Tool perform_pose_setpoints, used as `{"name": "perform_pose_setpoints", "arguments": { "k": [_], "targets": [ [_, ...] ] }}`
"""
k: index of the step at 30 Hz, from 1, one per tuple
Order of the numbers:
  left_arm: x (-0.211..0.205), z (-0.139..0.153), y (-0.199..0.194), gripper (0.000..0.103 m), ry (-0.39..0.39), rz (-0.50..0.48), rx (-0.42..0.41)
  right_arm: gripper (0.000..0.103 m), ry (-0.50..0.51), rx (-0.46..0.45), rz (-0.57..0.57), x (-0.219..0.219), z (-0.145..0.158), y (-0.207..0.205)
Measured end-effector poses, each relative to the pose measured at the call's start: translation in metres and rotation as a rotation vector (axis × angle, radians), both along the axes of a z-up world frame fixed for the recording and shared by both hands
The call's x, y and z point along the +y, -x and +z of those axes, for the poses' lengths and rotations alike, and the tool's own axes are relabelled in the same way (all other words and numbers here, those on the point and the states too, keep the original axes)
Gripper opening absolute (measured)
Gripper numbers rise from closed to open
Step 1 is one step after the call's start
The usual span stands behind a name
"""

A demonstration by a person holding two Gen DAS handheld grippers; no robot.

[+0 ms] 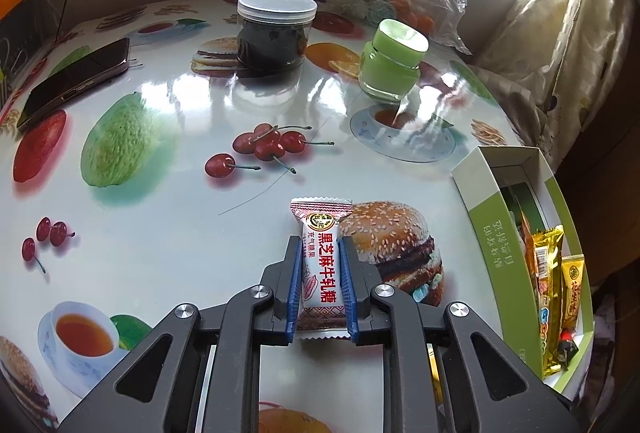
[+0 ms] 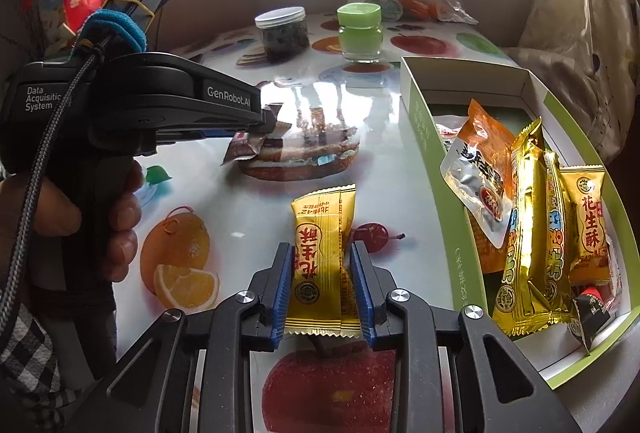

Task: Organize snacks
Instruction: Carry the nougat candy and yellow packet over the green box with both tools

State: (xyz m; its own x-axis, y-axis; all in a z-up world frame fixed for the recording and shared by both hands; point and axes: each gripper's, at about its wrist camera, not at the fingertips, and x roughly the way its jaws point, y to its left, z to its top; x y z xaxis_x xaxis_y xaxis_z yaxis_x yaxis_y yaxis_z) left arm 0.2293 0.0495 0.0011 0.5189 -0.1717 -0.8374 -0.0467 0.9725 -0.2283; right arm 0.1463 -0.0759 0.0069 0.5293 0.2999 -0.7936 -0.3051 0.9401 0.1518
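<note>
Left claw clenched on white sesame nougat, gripped across its width so it carries flat; right claw grasping yellow peanut crisp packet; both near-left of snack box, probably their destination.

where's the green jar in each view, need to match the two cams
Left wrist view: the green jar stands upper right of centre, tilted by the lens, right of the dark jar with the clear lid.
Right wrist view: the green jar stands top centre, just behind the snack box's far wall.
Shared landmark: the dark jar, left of it in both.
</note>
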Motion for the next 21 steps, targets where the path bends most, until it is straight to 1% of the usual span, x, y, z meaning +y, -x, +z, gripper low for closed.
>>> {"name": "perform_pose_setpoints", "arguments": {
  "k": [4,12,21],
  "targets": [
    [0.000,0.003,0.004,0.019,0.003,-0.005,-0.009,0.026,0.001,-0.001,0.000,0.000,0.000,0.001],
    [0.007,0.018,0.014,0.019,0.009,0.011,-0.042,0.024,0.012,-0.011,0.007,0.000,0.001,0.007],
    [0.013,0.036,0.035,0.019,0.014,0.017,-0.077,0.023,0.010,-0.041,0.000,-0.004,0.008,0.018]
  ]
}}
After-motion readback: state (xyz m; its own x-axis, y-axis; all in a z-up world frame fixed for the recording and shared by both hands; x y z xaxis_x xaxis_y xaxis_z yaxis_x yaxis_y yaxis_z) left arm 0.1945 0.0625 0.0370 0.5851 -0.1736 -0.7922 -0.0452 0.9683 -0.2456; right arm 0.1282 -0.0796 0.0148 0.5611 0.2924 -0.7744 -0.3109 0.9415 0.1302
